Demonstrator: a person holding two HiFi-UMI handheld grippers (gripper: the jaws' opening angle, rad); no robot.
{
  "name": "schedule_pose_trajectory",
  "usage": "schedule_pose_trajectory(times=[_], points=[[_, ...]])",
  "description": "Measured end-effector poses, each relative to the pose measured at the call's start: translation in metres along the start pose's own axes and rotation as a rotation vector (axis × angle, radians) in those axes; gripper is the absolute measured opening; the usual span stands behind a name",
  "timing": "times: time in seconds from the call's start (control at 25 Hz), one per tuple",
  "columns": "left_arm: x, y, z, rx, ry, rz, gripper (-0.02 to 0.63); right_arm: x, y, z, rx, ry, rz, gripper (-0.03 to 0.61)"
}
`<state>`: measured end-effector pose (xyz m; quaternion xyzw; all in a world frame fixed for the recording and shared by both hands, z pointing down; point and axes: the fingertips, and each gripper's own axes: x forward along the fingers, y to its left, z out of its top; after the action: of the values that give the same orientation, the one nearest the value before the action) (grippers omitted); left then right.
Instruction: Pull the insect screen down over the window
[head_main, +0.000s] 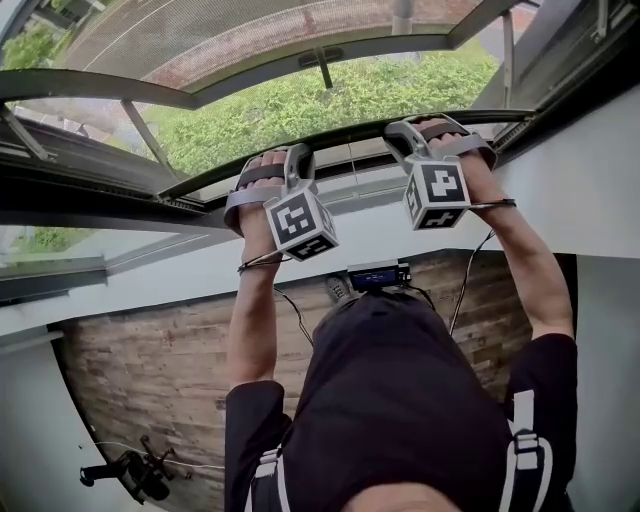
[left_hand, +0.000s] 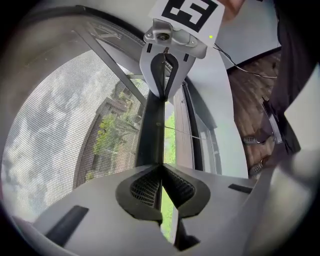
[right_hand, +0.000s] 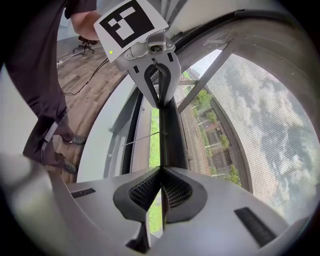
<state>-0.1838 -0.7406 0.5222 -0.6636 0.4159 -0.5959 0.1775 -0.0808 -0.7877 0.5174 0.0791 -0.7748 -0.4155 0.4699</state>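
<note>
- The left claw is pressed together on the dark pull bar of the insect screen. The bar's thin edge is pinched between the ribbed pads.
- The right claw is clamped shut on the same pull bar, which runs straight ahead from its tips to the other claw.
- The mesh is stretched out to the left of the left claw and to the right of the right claw. Trees, buildings and cloudy sky are seen through it.
- On the other side of the bar from the mesh, beside each claw, an uncovered strip of the window opening is shown, with greenery outside it. Beyond that strip lies the window frame.
- In the head view both claws are held up at the bar on outstretched arms. The left hand and the right hand are set well apart along it.
- A wooden floor is seen far below the claws.
</note>
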Motion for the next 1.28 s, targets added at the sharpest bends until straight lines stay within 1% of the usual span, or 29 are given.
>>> schedule_pose_trajectory(times=[0.12,0.32,0.48,0.68,0.76,0.88,1.08,1.28], points=[[0.008,-0.010,-0.003,-0.011,0.010,-0.009,0.020,0.006,0.010,-0.002,0.017,0.014,0.020,0.020],[0.033,-0.046,-0.014,-0.034,0.020,-0.094,0.020,0.033,0.044,-0.009,0.030,0.030,0.086,0.018],[0.050,-0.062,-0.022,-0.048,0.032,-0.109,0.020,0.050,0.063,-0.014,0.049,0.051,0.118,0.018],[0.071,-0.096,-0.031,-0.075,0.059,-0.183,0.020,0.072,0.091,-0.017,0.074,0.055,0.155,0.018],[0.079,-0.106,-0.032,-0.088,0.061,-0.189,0.021,0.080,0.101,-0.020,0.079,0.063,0.164,0.018],[0.082,-0.108,-0.033,-0.103,0.071,-0.191,0.021,0.084,0.102,-0.020,0.081,0.066,0.162,0.020],[0.086,-0.117,-0.034,-0.100,0.075,-0.222,0.021,0.090,0.111,-0.023,0.086,0.074,0.179,0.020],[0.097,-0.128,-0.040,-0.102,0.083,-0.222,0.021,0.099,0.123,-0.025,0.100,0.080,0.202,0.019]])
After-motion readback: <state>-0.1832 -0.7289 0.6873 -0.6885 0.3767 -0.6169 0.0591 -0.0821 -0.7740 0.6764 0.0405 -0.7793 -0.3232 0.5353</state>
